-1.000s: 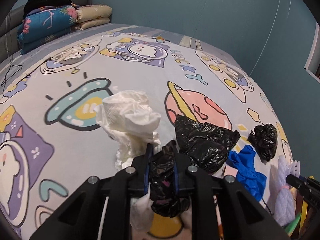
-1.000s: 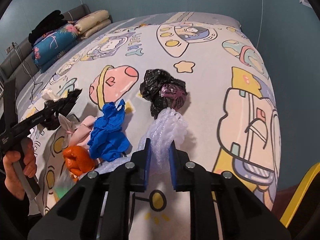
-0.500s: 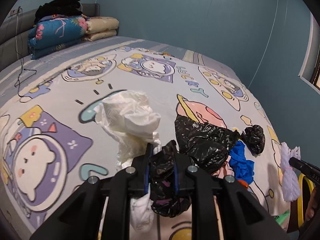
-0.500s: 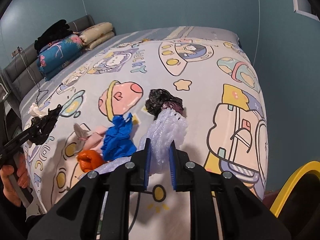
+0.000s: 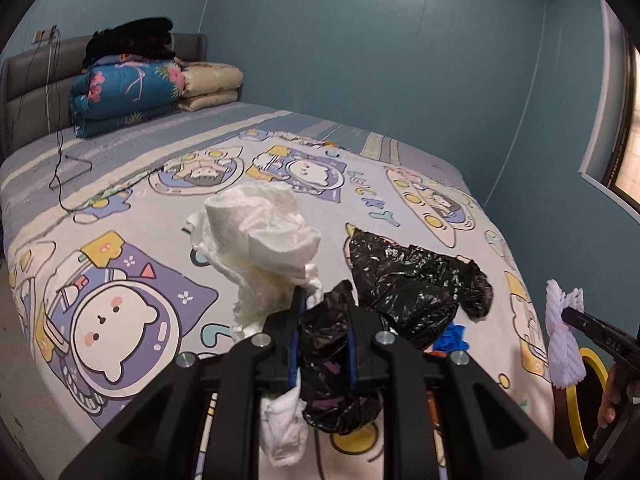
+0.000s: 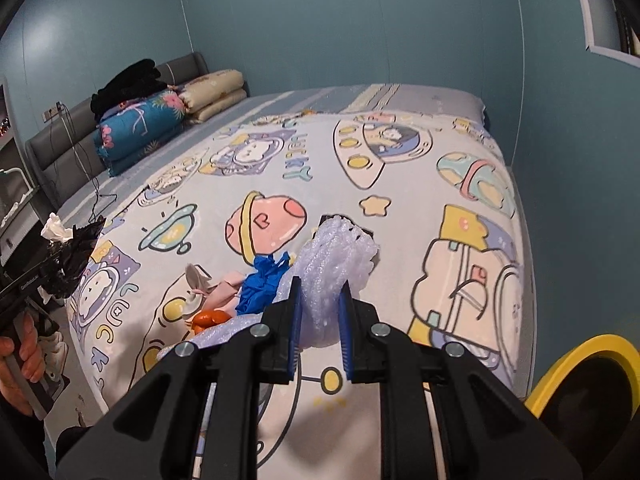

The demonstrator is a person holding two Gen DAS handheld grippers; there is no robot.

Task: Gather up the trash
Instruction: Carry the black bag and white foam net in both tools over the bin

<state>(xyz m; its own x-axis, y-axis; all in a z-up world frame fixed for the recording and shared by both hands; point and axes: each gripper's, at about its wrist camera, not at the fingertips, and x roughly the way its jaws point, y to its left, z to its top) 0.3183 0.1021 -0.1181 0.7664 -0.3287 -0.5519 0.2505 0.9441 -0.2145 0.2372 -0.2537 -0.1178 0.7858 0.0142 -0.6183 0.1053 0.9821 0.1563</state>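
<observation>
Risk first, left side: could drop the white tissue [image 5: 260, 240], pinched only at one edge beside the black plastic bag [image 5: 332, 364] in the left gripper [image 5: 322, 334], jaws clamped on both. Loose black flap hanging forward could snag. Right side: right gripper [image 6: 319, 320] clamped on white bubble wrap [image 6: 340, 256]; springy bundle might slip. Yellow-rimmed bin [image 6: 592, 384] at lower right, probably the target. Blue glove [image 6: 262, 280] and orange scrap [image 6: 208, 316] left on bedspread [image 6: 400, 184]. Both grippers raised over the bed, angled downward, hand [image 6: 20, 364] on the left handle.
</observation>
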